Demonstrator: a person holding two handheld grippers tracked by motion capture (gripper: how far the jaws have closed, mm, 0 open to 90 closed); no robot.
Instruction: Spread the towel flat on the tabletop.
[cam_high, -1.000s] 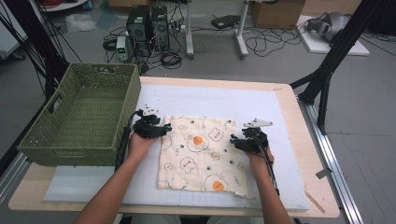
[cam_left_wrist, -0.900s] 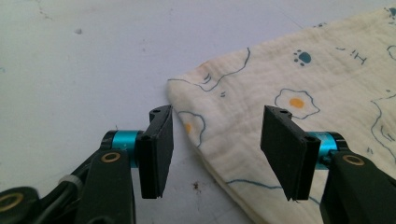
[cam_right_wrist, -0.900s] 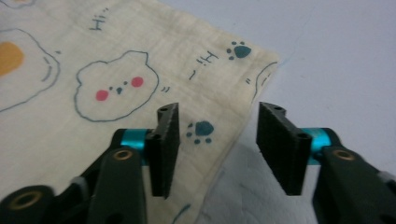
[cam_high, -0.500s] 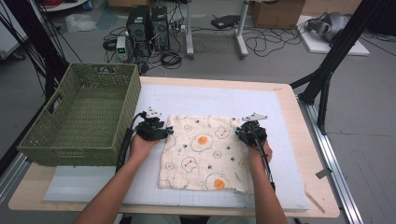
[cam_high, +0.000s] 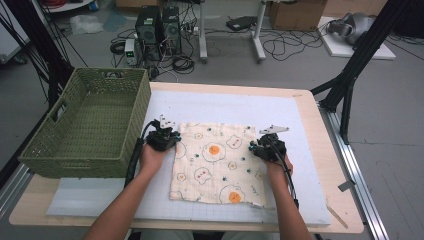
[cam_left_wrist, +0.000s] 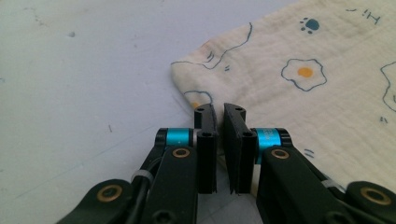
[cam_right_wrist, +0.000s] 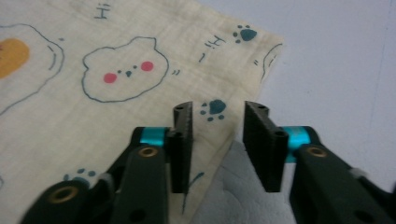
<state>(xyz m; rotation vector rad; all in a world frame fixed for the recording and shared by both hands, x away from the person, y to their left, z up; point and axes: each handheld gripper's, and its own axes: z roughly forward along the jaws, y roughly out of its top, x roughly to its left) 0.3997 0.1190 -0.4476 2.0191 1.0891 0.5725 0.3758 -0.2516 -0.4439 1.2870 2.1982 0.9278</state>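
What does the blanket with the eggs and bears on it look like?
The cloth is cream, thin and crinkly, printed with fried eggs, bear faces and blue paw prints. It lies spread flat on the white mat, beside the green basket. The left tool is shut at its left edge; the right tool straddles its right edge, open.

A: How do the grippers look?
B: The left gripper (cam_left_wrist: 219, 116) and right gripper (cam_right_wrist: 218, 114) have black jaws, turquoise rings and brass screws; a grey plate (cam_high: 274, 129) near the frame's middle; bare forearms.
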